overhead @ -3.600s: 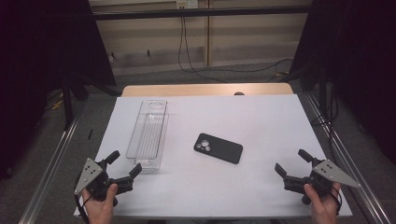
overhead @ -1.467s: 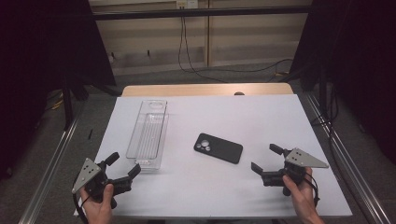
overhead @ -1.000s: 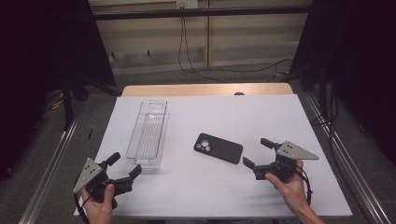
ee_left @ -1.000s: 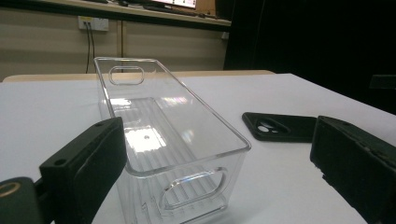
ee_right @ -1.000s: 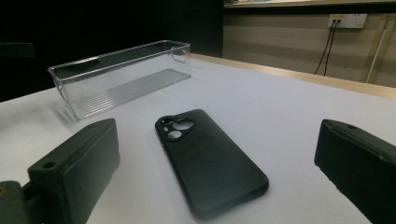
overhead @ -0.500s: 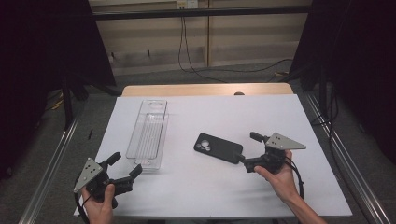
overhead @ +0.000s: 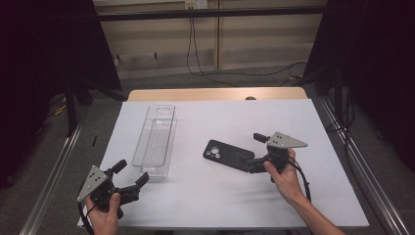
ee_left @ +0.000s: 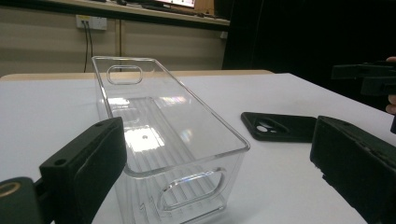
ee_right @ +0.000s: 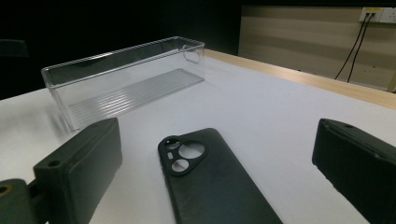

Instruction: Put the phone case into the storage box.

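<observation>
Now my right gripper [overhead: 255,152] has slid in to the phone case [overhead: 228,155] at frame centre, jaws apart and just narrowing astride its near end, ready to grasp; left gripper [overhead: 131,175] waits open.

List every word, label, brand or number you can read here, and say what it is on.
None can be read.
Phone case: plain black back with camera cut-outs, no brand or print.
Clear bin: bare plastic, no label.
Right gripper and left gripper: black jaws and grey plates, no markings.
Wall socket: too small to show any lettering.
</observation>
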Demonstrator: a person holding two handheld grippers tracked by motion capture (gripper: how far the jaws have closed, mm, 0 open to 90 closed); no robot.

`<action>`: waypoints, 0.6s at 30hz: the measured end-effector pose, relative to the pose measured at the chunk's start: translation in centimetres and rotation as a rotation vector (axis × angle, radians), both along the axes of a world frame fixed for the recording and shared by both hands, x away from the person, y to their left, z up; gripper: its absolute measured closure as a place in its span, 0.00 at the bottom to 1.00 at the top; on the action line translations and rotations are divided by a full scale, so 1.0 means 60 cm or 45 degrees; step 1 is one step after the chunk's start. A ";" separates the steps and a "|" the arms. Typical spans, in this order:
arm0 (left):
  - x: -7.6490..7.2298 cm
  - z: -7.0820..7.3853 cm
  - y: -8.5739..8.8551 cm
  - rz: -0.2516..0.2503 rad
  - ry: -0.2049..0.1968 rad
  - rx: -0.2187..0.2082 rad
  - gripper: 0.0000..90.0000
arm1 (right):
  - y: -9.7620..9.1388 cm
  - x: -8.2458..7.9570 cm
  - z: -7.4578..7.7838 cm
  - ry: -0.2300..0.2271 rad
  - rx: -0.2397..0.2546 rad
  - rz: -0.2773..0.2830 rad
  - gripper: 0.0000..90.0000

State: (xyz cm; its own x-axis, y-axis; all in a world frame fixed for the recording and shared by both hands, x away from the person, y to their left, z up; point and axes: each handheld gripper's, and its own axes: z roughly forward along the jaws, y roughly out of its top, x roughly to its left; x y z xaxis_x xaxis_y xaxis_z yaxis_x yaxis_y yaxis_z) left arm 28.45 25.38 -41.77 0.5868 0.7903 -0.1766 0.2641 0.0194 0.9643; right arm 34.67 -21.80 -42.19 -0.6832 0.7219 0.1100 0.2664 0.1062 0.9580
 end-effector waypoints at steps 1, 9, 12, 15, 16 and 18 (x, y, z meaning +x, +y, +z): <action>0.000 0.000 0.000 0.000 0.000 0.000 0.04 | 0.000 0.000 0.000 0.000 0.000 0.000 0.01; 0.000 0.000 0.000 -0.004 0.002 0.000 0.04 | 0.018 0.022 0.008 0.025 -0.032 0.014 0.01; 0.000 0.000 0.001 -0.007 0.001 0.001 0.04 | 0.025 0.031 0.010 0.030 -0.029 0.015 0.01; 0.002 0.000 0.002 -0.002 0.008 -0.002 0.04 | 0.031 0.041 0.009 0.053 -0.044 0.039 0.01; 0.002 -0.001 0.002 0.000 0.010 -0.009 0.04 | 0.034 0.044 0.009 0.058 -0.052 0.045 0.01; 0.002 0.000 0.003 -0.008 0.012 -0.012 0.04 | 0.037 0.050 0.010 0.065 -0.060 0.043 0.01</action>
State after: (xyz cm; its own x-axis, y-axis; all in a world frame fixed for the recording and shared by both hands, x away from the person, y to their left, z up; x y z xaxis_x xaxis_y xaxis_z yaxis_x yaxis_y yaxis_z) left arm 28.57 25.58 -41.79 0.5899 0.7850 -0.1894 0.2730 0.0269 0.9616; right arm 37.65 -19.56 -41.58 -0.7014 0.7040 0.1115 0.3101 0.1606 0.9370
